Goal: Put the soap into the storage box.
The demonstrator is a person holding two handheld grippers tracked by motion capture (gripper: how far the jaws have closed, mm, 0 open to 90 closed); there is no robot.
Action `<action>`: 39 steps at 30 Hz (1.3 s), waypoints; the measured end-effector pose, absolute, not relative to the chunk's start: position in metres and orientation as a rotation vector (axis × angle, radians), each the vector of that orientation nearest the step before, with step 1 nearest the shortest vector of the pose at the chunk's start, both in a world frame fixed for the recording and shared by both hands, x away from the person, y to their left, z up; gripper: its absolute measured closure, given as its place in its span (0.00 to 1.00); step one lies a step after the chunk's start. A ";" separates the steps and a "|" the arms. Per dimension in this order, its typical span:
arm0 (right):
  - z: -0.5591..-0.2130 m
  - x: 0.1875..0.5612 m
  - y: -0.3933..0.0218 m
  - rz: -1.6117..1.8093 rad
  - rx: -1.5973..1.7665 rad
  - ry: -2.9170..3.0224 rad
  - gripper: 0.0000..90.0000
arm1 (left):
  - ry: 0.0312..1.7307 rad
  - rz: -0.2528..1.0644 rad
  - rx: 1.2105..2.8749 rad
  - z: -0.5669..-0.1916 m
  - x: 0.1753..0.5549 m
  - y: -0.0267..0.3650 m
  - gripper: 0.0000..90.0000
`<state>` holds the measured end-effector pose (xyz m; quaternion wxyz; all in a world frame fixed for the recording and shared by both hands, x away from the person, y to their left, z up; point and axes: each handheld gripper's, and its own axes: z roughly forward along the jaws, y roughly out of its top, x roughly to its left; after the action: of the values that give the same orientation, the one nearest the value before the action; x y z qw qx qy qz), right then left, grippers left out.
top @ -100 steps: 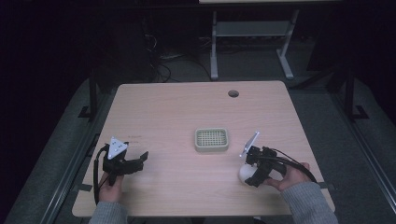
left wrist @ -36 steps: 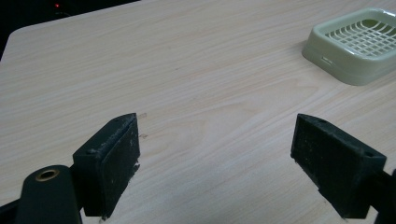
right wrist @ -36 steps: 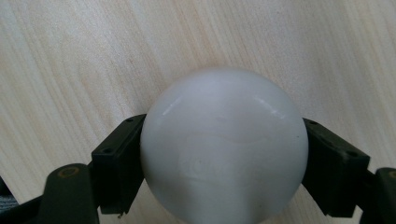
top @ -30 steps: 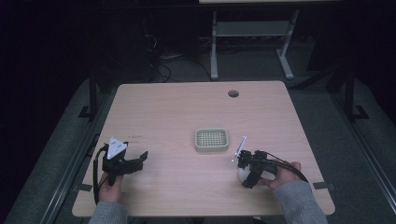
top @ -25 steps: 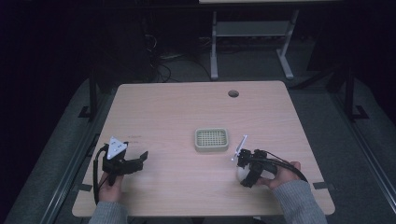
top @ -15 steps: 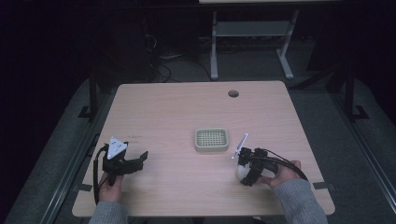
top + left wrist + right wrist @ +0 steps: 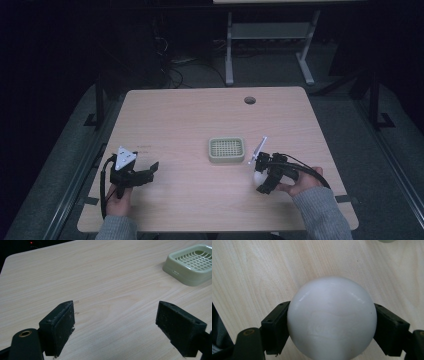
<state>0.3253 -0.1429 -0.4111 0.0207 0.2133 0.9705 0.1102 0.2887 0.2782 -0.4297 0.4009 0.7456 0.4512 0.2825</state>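
Observation:
A smooth white ball [image 7: 331,317] sits squeezed between the two black jaws of my right gripper [image 7: 331,327], just above the wooden table; from above the white ball [image 7: 259,177] peeks out beside the right gripper [image 7: 262,176] near the table's front right. My left gripper [image 7: 150,170] rests at the front left, its jaws wide apart in the left gripper view [image 7: 122,325] with bare wood between them. A pale green slotted tray [image 7: 226,149] lies at the table's middle, also seen at the upper right of the left gripper view as the green tray [image 7: 192,263].
The wooden table [image 7: 190,120] has a round cable hole [image 7: 249,100] near its far edge. A metal stand [image 7: 270,35] and cables are on the dark floor behind. Table edges drop off at left and right.
The right gripper with the ball has shifted slightly left and lowered since the earliest frame; over the last second it has barely moved. The left gripper has stayed still.

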 end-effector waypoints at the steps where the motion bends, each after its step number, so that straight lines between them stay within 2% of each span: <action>1: -0.410 0.326 -0.143 0.343 0.661 3.012 0.25 | 1.140 0.713 1.884 -0.430 0.289 0.278 0.17; 39: -0.374 0.358 -0.122 0.368 0.613 2.991 0.25 | 1.142 0.717 1.882 -0.429 0.288 0.279 0.17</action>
<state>0.3577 -0.1216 -0.3741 0.0334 0.1992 0.9721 0.1197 0.2882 0.2791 -0.4294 0.4015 0.7443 0.4519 0.2838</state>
